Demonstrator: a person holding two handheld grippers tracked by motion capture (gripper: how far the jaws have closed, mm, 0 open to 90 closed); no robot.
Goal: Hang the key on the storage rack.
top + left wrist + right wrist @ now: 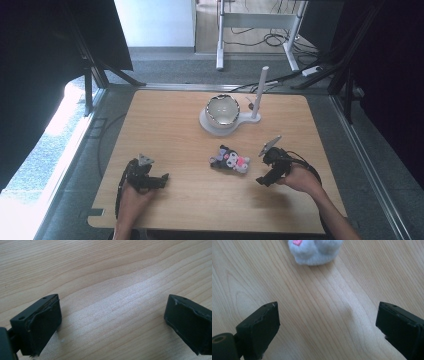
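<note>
Mid-bench on the pale wooden bench (pixel 170 125), a small black-and-white plush toy with pink patches (pixel 229 159) lies flat, long axis roughly across the bench. Right gripper (pixel 266 164) sits just beside its right end, jaws wide apart, nothing held; toy's white end (pixel 314 251) lies straight ahead. Left gripper (pixel 150 175), jaws also apart and empty, rests well apart. Right hand nearer. White bowl on stand (pixel 223 111) behind.

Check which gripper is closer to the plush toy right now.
The right gripper: it sits just beside the plush toy, whose pale end shows ahead of its open jaws in its own view. The left gripper is well off toward the table's left.
</note>
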